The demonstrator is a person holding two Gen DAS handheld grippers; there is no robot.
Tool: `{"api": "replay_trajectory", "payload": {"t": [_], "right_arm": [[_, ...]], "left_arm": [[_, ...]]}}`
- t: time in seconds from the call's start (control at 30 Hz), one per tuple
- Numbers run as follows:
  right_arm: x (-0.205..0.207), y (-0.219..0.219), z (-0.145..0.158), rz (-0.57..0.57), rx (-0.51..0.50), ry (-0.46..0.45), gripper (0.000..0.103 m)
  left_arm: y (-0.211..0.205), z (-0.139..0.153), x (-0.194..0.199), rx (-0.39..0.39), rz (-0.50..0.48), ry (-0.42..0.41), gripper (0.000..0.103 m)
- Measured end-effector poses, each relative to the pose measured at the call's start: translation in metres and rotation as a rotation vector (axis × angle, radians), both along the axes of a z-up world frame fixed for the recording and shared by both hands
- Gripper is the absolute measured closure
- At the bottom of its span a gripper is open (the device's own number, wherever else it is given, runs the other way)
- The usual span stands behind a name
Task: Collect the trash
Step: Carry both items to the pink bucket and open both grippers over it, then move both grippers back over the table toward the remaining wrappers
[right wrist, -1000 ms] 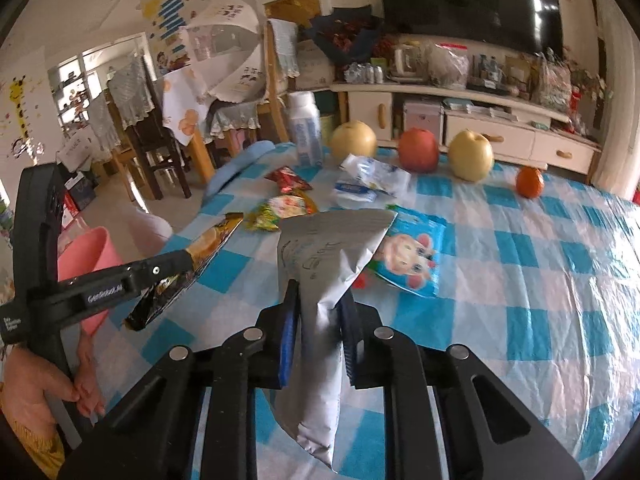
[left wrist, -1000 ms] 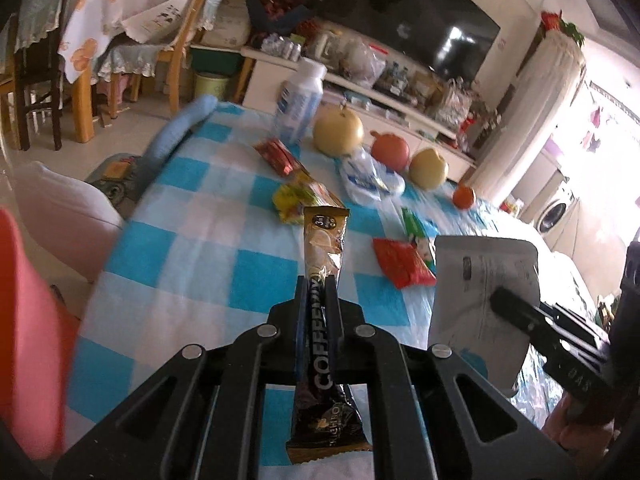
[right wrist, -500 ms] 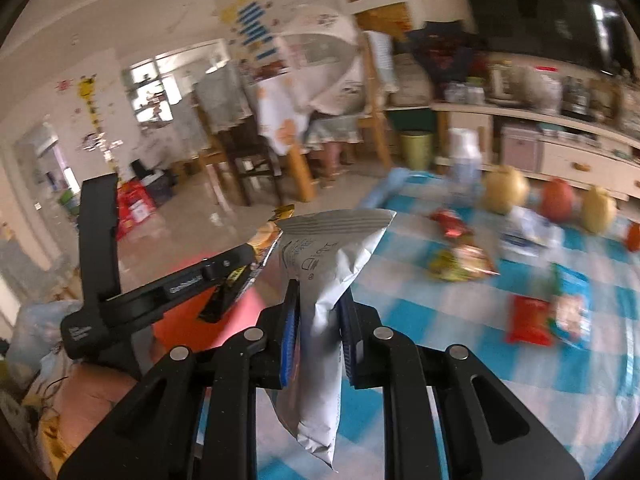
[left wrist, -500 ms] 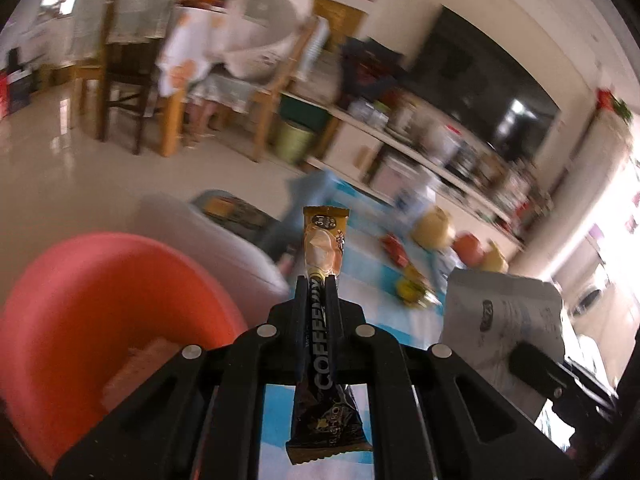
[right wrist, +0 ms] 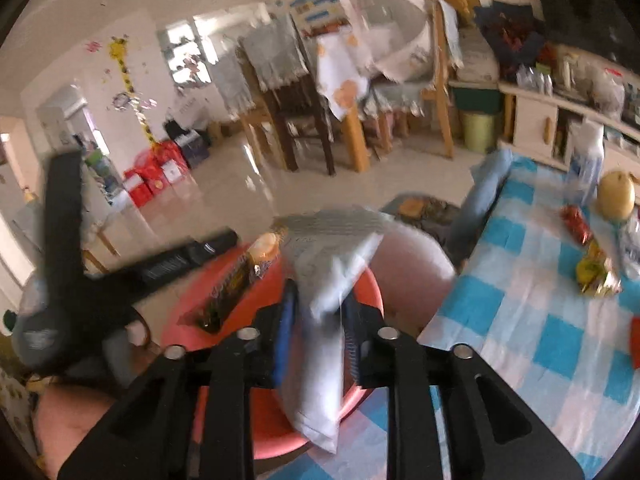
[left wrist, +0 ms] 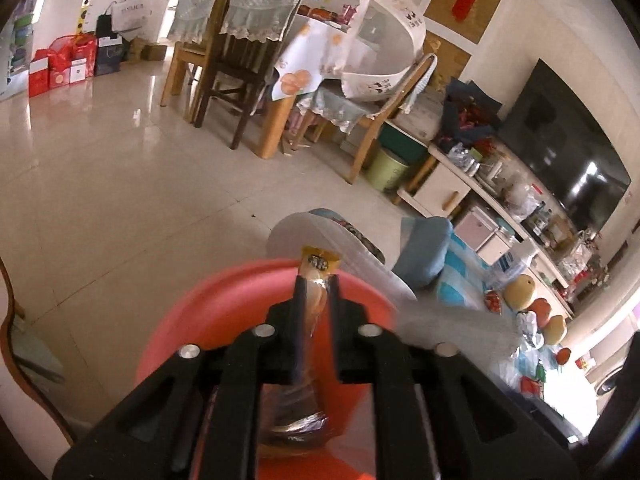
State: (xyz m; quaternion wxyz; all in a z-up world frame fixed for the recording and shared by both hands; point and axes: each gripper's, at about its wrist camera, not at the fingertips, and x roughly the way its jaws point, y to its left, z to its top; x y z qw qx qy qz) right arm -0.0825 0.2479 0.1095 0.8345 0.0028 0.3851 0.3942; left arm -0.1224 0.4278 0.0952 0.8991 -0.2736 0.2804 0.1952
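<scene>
Hovering over the red bin (left wrist: 208, 320) beside the checked surface (right wrist: 520, 320), both tongs are opening: the left tongs (left wrist: 316, 300) with the coffee sachet (left wrist: 314, 308) loose between them, the right tongs (right wrist: 320, 312) letting go of the white pouch (right wrist: 320, 352).

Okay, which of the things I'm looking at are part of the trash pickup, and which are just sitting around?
Part of the job:
- coffee sachet between the opening jaws of the left gripper
- grey pouch between the opening jaws of the right gripper
- pink bin below both
- snack wrappers on the checked table

Just lying about:
- fruit
- bottle
- dining chairs
- television
</scene>
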Motion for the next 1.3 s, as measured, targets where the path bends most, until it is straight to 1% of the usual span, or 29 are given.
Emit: {"api": "replay_trajectory", "payload": {"t": [0.03, 0.07, 0.1, 0.13, 0.17, 0.2, 0.3, 0.4, 0.47, 0.53, 0.57, 0.63, 0.73, 0.83, 0.93, 1.03, 1.07, 1.13, 1.2, 1.3], "right_arm": [[0.001, -0.003, -0.006, -0.018, -0.004, 0.017, 0.053], [0.000, -0.007, -0.010, -0.038, -0.009, 0.021, 0.040], [0.000, -0.014, -0.013, -0.062, -0.017, 0.016, 0.031], [-0.001, -0.021, -0.014, -0.080, -0.025, 0.011, 0.028], [-0.002, -0.030, -0.016, -0.103, -0.036, 0.005, 0.023], [-0.001, -0.040, -0.017, -0.116, -0.042, 0.003, 0.021], [-0.003, -0.063, -0.021, -0.141, -0.063, -0.004, 0.015], [-0.010, -0.082, -0.025, -0.154, -0.108, -0.030, 0.014], [-0.014, -0.095, -0.028, -0.156, -0.139, -0.053, 0.014], [-0.021, -0.104, -0.031, -0.155, -0.157, -0.077, 0.014], [-0.025, -0.110, -0.032, -0.151, -0.169, -0.097, 0.014], [-0.031, -0.119, -0.034, -0.149, -0.196, -0.133, 0.014], [-0.039, -0.131, -0.033, -0.147, -0.228, -0.179, 0.013], [-0.047, -0.143, -0.028, -0.154, -0.239, -0.222, 0.009], [-0.054, -0.155, -0.024, -0.170, -0.242, -0.256, 0.006], [-0.059, -0.168, -0.022, -0.194, -0.263, -0.281, 0.005], [-0.060, -0.171, -0.022, -0.204, -0.280, -0.293, 0.005], [-0.063, -0.178, -0.020, -0.222, -0.301, -0.308, 0.005], [-0.064, -0.188, -0.018, -0.251, -0.307, -0.323, 0.005], [-0.066, -0.203, -0.015, -0.295, -0.317, -0.339, 0.005]], "left_arm": [[0.000, 0.000, -0.003, 0.012, 0.017, 0.006, 0.053], [-0.001, 0.001, -0.005, 0.031, 0.036, 0.009, 0.037], [-0.001, 0.002, -0.005, 0.045, 0.043, 0.012, 0.034], [-0.002, 0.003, -0.004, 0.062, 0.047, 0.017, 0.032], [-0.003, 0.004, -0.003, 0.071, 0.048, 0.020, 0.026], [-0.005, 0.005, -0.002, 0.086, 0.057, 0.019, 0.020], [-0.009, 0.007, -0.003, 0.120, 0.056, 0.002, 0.017], [-0.018, 0.012, -0.002, 0.171, 0.038, -0.050, 0.014], [-0.030, 0.015, -0.002, 0.200, 0.002, -0.091, 0.014], [-0.044, 0.019, -0.001, 0.243, -0.054, -0.145, 0.013], [-0.051, 0.020, 0.001, 0.261, -0.077, -0.156, 0.013], [-0.061, 0.019, 0.006, 0.274, -0.113, -0.167, 0.013], [-0.073, 0.018, 0.014, 0.278, -0.153, -0.161, 0.013], [-0.089, 0.018, 0.020, 0.314, -0.198, -0.159, 0.013], [-0.104, 0.020, 0.024, 0.327, -0.234, -0.162, 0.013], [-0.122, 0.019, 0.028, 0.361, -0.261, -0.120, 0.013], [-0.131, 0.020, 0.028, 0.396, -0.262, -0.121, 0.013], [-0.144, 0.022, 0.027, 0.432, -0.278, -0.131, 0.013], [-0.156, 0.022, 0.027, 0.443, -0.305, -0.139, 0.013], [-0.173, 0.018, 0.031, 0.453, -0.345, -0.119, 0.013]]}}
